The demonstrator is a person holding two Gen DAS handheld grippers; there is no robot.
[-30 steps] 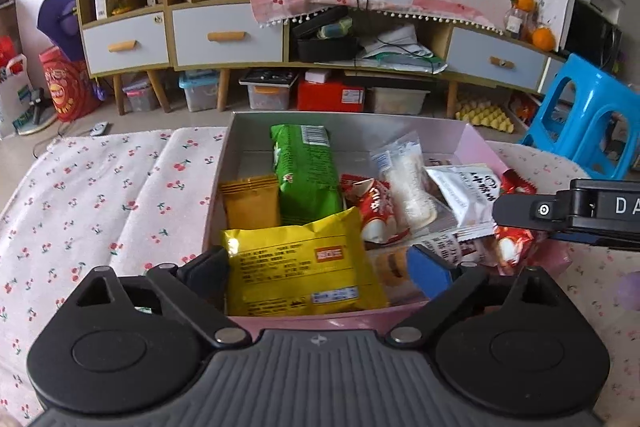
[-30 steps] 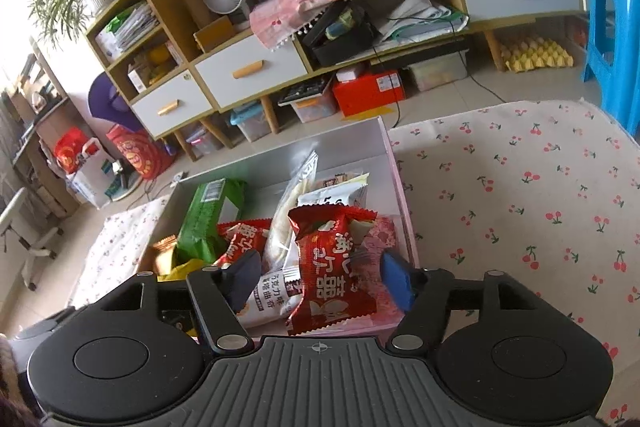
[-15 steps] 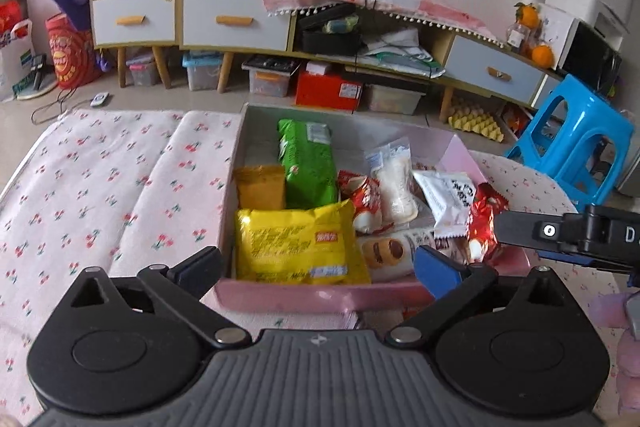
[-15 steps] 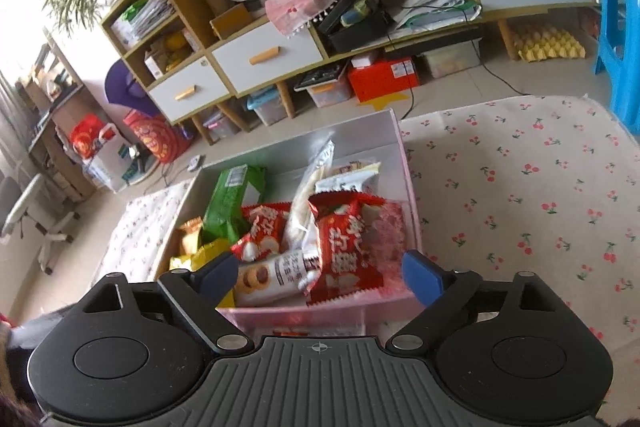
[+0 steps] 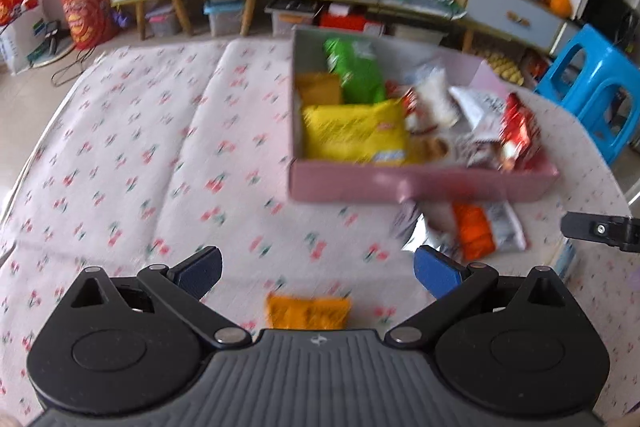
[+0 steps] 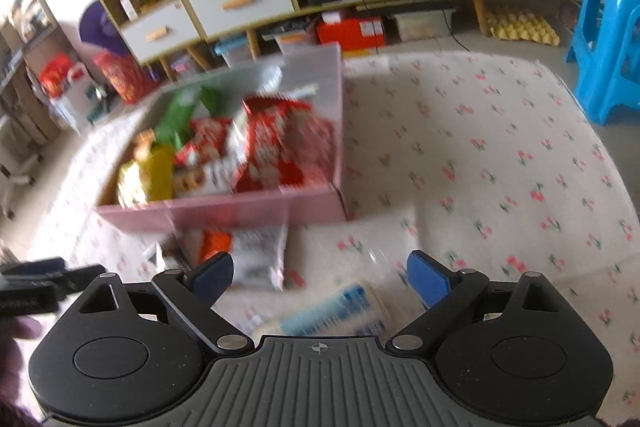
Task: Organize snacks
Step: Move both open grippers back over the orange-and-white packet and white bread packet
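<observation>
Left gripper (image 5: 318,269) jaws spread full wide, nothing between, small orange packet (image 5: 307,311) on the cloth just under them. Right gripper (image 6: 320,277) jaws opening, near full width, empty, over a white-and-blue packet (image 6: 332,311) at the worktop (image 6: 500,147) near edge. Pink box (image 5: 420,183) toward the far edge, already crowded with snacks: yellow bag (image 5: 354,133), green bag (image 5: 354,69), red pack (image 5: 518,135). Left outside: orange-and-white pack (image 5: 486,231) against the box front wall, plus the two packets under the jaws. Mostly done by the look, three to go.
</observation>
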